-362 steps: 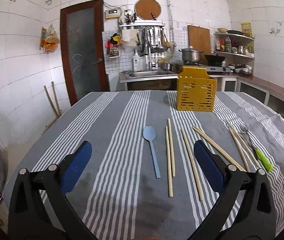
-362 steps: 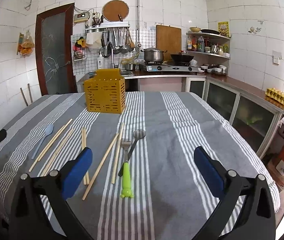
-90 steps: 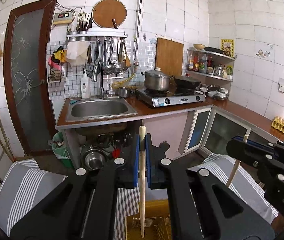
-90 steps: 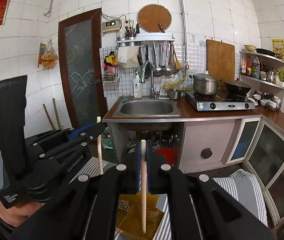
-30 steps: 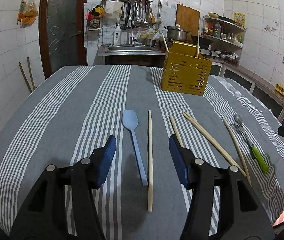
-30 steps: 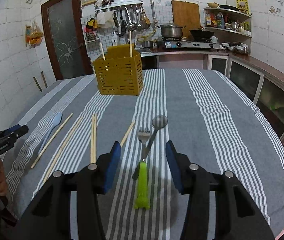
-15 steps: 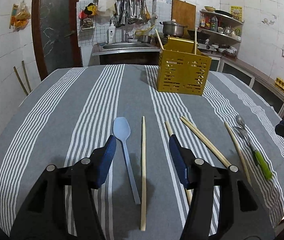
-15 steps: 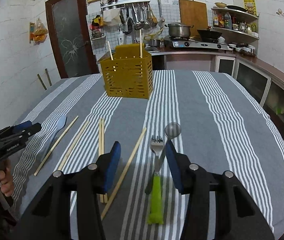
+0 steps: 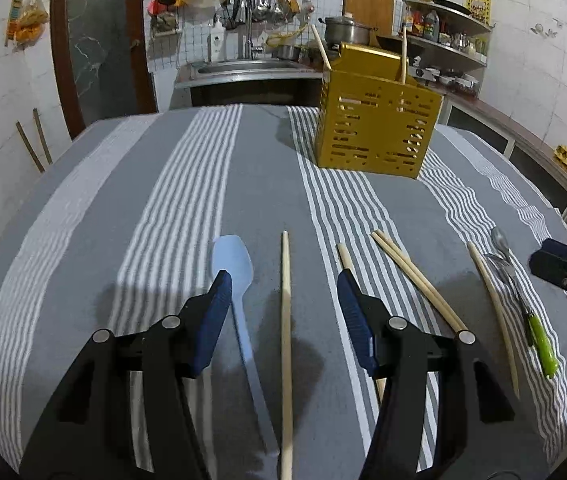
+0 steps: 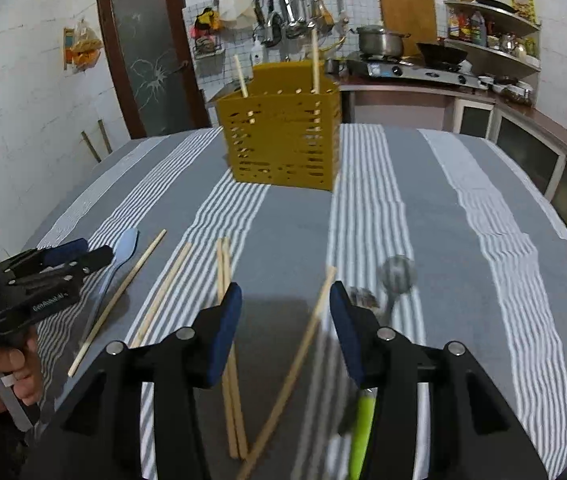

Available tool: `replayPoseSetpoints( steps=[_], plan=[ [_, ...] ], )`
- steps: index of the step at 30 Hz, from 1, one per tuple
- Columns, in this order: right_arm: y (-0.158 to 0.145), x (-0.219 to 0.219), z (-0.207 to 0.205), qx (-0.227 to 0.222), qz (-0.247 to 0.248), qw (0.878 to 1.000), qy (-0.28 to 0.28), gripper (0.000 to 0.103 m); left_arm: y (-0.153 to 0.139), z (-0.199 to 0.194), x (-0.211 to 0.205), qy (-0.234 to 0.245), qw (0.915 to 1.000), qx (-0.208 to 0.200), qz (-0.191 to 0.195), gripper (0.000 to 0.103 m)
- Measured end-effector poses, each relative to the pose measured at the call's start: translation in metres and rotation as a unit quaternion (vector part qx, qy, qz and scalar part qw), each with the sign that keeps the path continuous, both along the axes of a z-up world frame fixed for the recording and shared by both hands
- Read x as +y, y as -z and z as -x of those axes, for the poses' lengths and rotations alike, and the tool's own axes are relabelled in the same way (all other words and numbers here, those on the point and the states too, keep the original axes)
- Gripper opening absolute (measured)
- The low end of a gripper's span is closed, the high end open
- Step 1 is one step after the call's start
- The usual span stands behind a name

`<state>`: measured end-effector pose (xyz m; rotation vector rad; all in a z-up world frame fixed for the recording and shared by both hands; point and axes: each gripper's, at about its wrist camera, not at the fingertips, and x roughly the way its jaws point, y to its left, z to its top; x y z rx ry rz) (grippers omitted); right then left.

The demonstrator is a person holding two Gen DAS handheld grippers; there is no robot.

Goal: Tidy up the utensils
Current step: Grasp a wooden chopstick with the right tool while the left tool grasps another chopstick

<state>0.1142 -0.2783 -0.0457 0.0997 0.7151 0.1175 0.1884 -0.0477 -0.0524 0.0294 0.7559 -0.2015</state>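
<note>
Chopsticks framed between open fingers, yellow holder beyond

Chopsticks lie loose on the striped tablecloth (image 9: 203,184), all nearer the cameras than the yellow utensil holder (image 9: 375,136), which serves as the landmark here. In the left wrist view, one single chopstick (image 9: 286,320) runs lengthwise in the gap of the left gripper (image 9: 281,300), roughly midway between its two blue pads; neither pad touches it. Its jaws stand about half open and hold nothing. A pale blue spoon (image 9: 235,280) lies just beside that chopstick, close against the left-hand pad, its bowl pointing toward the holder. Right of the gripper, further chopsticks (image 9: 415,276) lie at slight angles, and farther right a fork with a green handle (image 9: 535,332) rests next to a metal spoon (image 9: 500,240).

In the right wrist view, the right gripper (image 10: 285,312) is likewise parted about halfway and empty, with a slanted chopstick (image 10: 303,344) lying between its pads without contact. A pair of chopsticks (image 10: 227,340) passes under its left pad; the green-handled fork lies under its right finger.

Farthest off, the holder stands upright on the cloth with two chopsticks (image 10: 314,60) sticking up out of it.
</note>
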Motion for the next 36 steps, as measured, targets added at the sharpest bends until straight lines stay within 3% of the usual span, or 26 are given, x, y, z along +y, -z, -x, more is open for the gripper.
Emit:
replayPoseSetpoints(
  steps=[16,24,30,35,36],
  plan=[
    [0.046,0.041,-0.052,0.066,0.042,0.996,-0.044,0.045,0.033,-0.034,0.0,-0.003,0.9987,0.05,-0.012,0.054],
    [0.05,0.051,-0.065,0.077,0.067,0.994,-0.046,0.045,0.039,-0.045,-0.005,0.009,0.9976,0.067,-0.017,0.045],
    [0.055,0.062,-0.075,0.092,0.084,0.99,-0.064,0.042,0.042,-0.058,-0.011,0.026,0.9959,0.084,-0.019,0.044],
    [0.054,0.053,-0.093,0.101,0.076,0.992,-0.02,0.023,0.045,-0.067,-0.017,0.033,0.9945,0.099,-0.01,0.035],
    [0.054,0.049,-0.095,0.104,0.076,0.992,-0.009,0.012,0.045,-0.068,-0.018,0.034,0.9944,0.099,-0.011,0.032]
  ],
)
